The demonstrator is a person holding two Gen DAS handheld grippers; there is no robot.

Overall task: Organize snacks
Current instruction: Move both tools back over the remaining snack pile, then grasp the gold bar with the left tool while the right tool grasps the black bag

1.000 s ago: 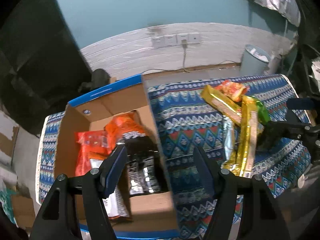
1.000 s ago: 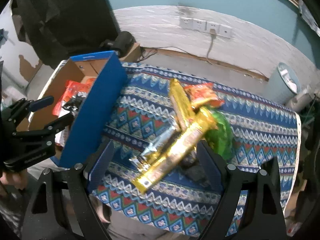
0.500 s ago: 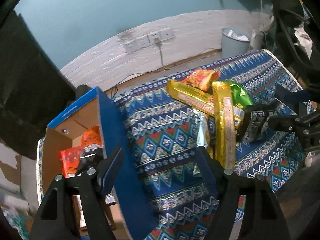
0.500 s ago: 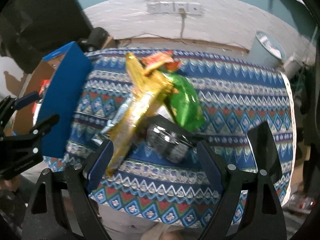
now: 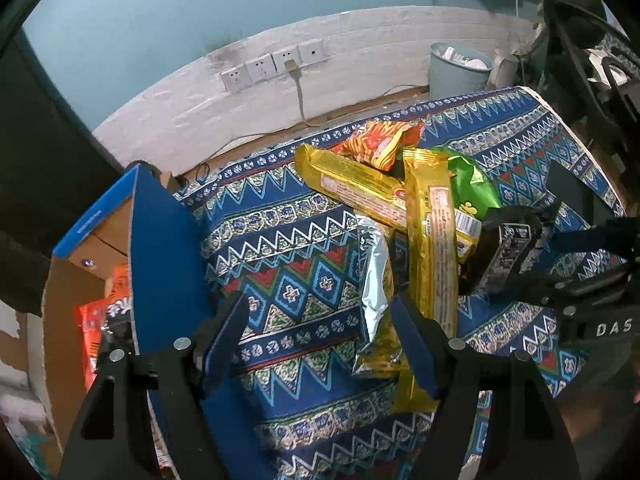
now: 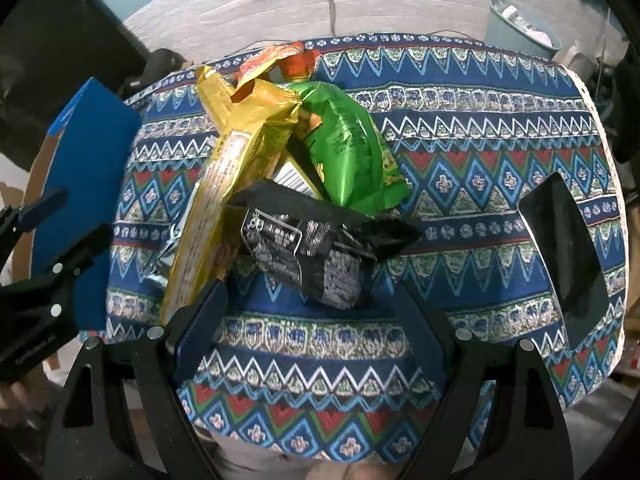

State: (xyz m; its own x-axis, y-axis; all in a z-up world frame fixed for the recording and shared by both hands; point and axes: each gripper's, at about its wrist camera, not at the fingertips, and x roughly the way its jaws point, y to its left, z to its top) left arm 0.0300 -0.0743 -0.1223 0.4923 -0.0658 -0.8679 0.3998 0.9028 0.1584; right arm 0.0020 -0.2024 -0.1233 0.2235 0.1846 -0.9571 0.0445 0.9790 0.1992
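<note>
Hovering over the patterned tablecloth (image 6: 500,128), the right gripper (image 6: 310,312) has its jaws spread wide with nothing between them; the black snack packet (image 6: 308,248) lies on the cloth just ahead of the fingertips, not clearly touched. Left gripper (image 5: 320,332) also wide apart and empty, held above the cloth between the cardboard box (image 5: 160,248) and the snack pile. Pile sits mid-table: a long gold bar packet (image 5: 434,248) lies across a second gold bar packet (image 5: 352,188), a green bag (image 6: 348,148) is just beside them on the right, an orange bag (image 5: 376,142) sits at the far end, and a silver-edged packet (image 5: 376,292) lies on the left of the pile near the left gripper's right finger. Black packet rests against the near end of the green bag and touches the gold one. Box with blue outer wall stands at the table's left edge, already holding orange-red packets (image 5: 90,336) and a dark one, partly hidden by the wall. In the left wrist view the right gripper shows at far right beside the black packet. Grey bin (image 5: 456,66) and wall sockets (image 5: 272,66) behind the table.
</note>
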